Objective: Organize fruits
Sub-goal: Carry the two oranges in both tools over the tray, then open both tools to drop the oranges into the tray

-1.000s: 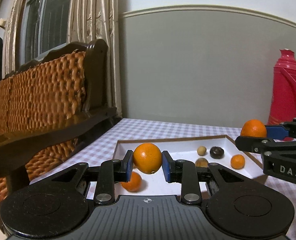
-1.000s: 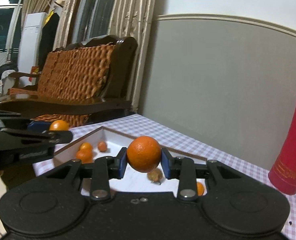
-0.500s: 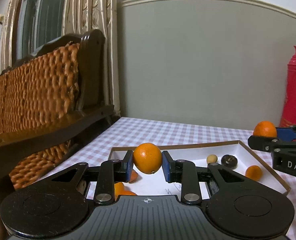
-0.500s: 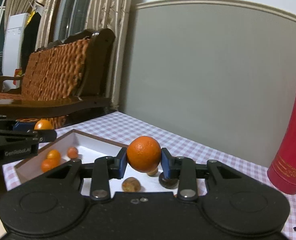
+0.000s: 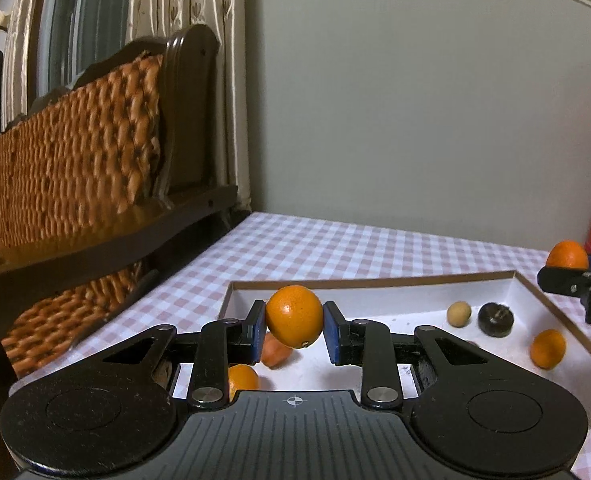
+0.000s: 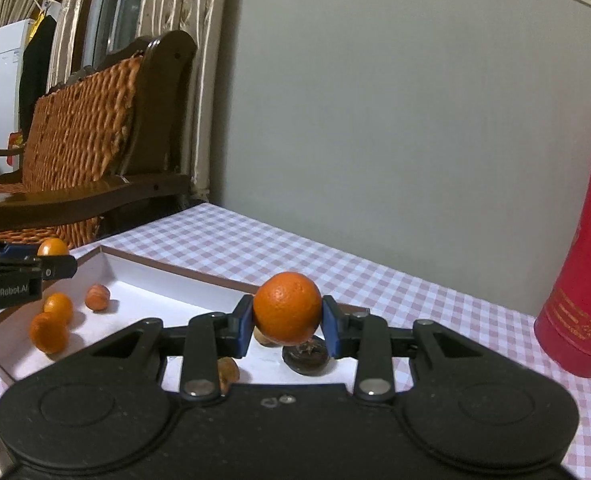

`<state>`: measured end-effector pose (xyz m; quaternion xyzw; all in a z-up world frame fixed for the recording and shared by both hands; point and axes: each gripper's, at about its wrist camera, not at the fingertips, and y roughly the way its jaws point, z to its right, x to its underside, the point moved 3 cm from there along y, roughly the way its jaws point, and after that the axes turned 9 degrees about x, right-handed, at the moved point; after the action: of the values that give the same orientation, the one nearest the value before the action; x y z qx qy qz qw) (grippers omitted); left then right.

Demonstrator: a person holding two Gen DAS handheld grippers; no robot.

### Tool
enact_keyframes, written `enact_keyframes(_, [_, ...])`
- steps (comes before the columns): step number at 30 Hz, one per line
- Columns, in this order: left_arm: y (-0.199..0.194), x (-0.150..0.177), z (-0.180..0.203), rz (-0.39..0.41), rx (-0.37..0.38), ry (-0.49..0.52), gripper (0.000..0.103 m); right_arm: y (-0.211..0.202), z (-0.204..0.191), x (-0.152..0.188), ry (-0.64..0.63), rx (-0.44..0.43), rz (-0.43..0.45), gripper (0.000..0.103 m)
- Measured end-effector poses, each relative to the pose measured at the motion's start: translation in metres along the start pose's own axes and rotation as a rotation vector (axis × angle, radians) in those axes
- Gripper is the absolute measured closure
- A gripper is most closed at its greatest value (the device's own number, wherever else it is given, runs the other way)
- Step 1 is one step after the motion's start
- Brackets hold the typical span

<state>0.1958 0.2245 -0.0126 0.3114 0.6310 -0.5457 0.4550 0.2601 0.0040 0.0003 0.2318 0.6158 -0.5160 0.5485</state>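
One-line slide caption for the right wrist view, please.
Right gripper holds an orange above the white tray of small fruits.

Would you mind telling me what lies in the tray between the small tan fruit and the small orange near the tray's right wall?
In the left wrist view, a dark round fruit sits between the tan fruit and the small orange on the white tray.

The only clear lettering is "GenRobot.AI", white on the black side of the left gripper [image 6: 57, 266], far left of the right gripper's jaws. The red thermos [image 6: 583, 292], well right of those jaws, bears gold characters too blurred to read.
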Motion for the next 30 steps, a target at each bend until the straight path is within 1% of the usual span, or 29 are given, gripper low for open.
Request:
enact_keyframes(3, [0.006, 0.001, -0.001, -0.006, -0.009, -0.002, 0.073, 0.010, -0.001, -0.001, -0.002, -0.007, -0.011, 0.076])
enact_keyframes(4, [0.007, 0.001, -0.002, 0.000, -0.026, -0.006, 0.063, 0.015, -0.001, -0.001, -0.007, -0.014, -0.018, 0.075])
enact_keyframes(5, [0.004, 0.001, -0.002, 0.018, -0.052, -0.007, 0.015, 0.020, -0.001, 0.000, -0.013, -0.006, -0.026, 0.058])
enact_keyframes(6, [-0.002, 0.002, -0.002, 0.058, -0.062, -0.005, 0.000, 0.022, 0.000, 0.001, -0.009, 0.036, -0.011, 0.013])
enact_keyframes(7, [-0.010, 0.002, 0.000, 0.106, -0.063, 0.006, 0.000, 0.017, 0.003, 0.003, 0.000, 0.088, 0.047, 0.006])
enact_keyframes(8, [-0.014, 0.001, 0.001, 0.104, -0.059, 0.024, 0.000, 0.013, 0.005, 0.003, 0.002, 0.088, 0.088, 0.006])
enact_keyframes(9, [-0.018, 0.000, 0.002, 0.111, -0.064, 0.031, 0.000, 0.013, 0.005, 0.002, -0.002, 0.066, 0.062, 0.009])
enact_keyframes(10, [-0.021, 0.000, 0.002, 0.120, -0.066, 0.027, 0.000, 0.012, 0.007, 0.001, 0.006, 0.062, 0.051, 0.009])
enact_keyframes(11, [-0.023, 0.000, 0.001, 0.122, -0.066, 0.018, 0.000, 0.009, 0.008, 0.000, 0.017, 0.066, 0.064, 0.008])
enact_keyframes(15, [-0.028, 0.000, -0.004, 0.117, -0.073, 0.004, 0.000, -0.001, 0.007, 0.001, 0.012, 0.062, 0.069, 0.008])
enact_keyframes(21, [-0.032, 0.000, -0.007, 0.116, -0.067, -0.010, 0.000, -0.001, 0.013, 0.002, 0.023, 0.062, 0.050, 0.008])
enact_keyframes(30, [-0.052, -0.004, 0.002, 0.143, -0.067, 0.003, 0.000, -0.028, 0.016, -0.003, 0.032, 0.068, 0.094, 0.007])
